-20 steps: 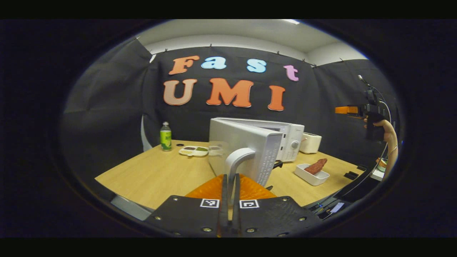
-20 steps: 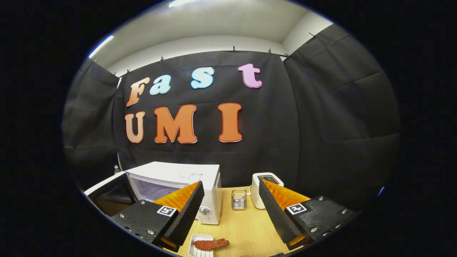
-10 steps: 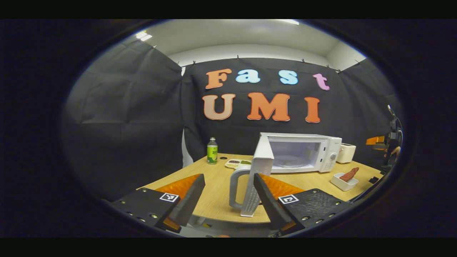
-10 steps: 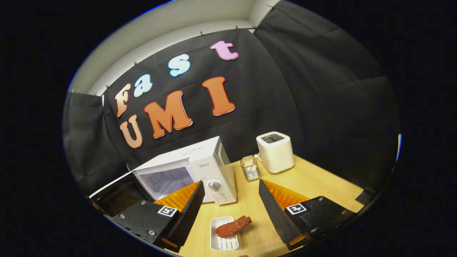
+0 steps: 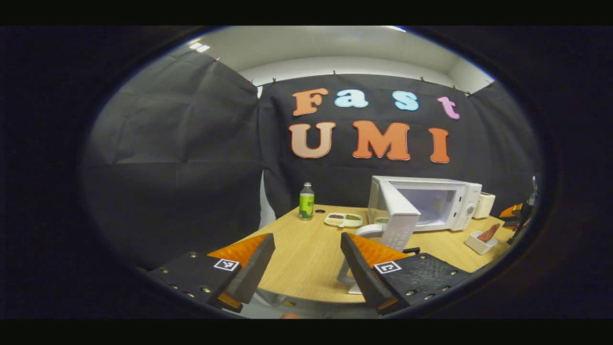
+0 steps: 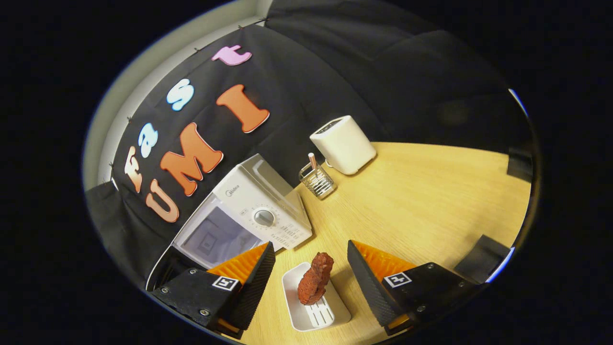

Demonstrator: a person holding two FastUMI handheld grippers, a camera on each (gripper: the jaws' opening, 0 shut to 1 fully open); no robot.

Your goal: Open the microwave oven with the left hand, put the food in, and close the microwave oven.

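The microwave (image 5: 431, 203) stands near the tabletop's (image 5: 306, 249) back edge, door (image 5: 400, 220) swung open, its handle partly hidden behind the left gripper (image 5: 306, 263), whose fingers are spread wide, holding nothing. The right gripper (image 6: 310, 275), equally wide and empty, hovers above the food (image 6: 314, 285) in its tray (image 6: 316, 311).

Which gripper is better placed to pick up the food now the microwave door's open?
Right. The right gripper is open, with the food in its white tray between its fingers. The left gripper, also open, sits back by the open microwave door, far from the food.
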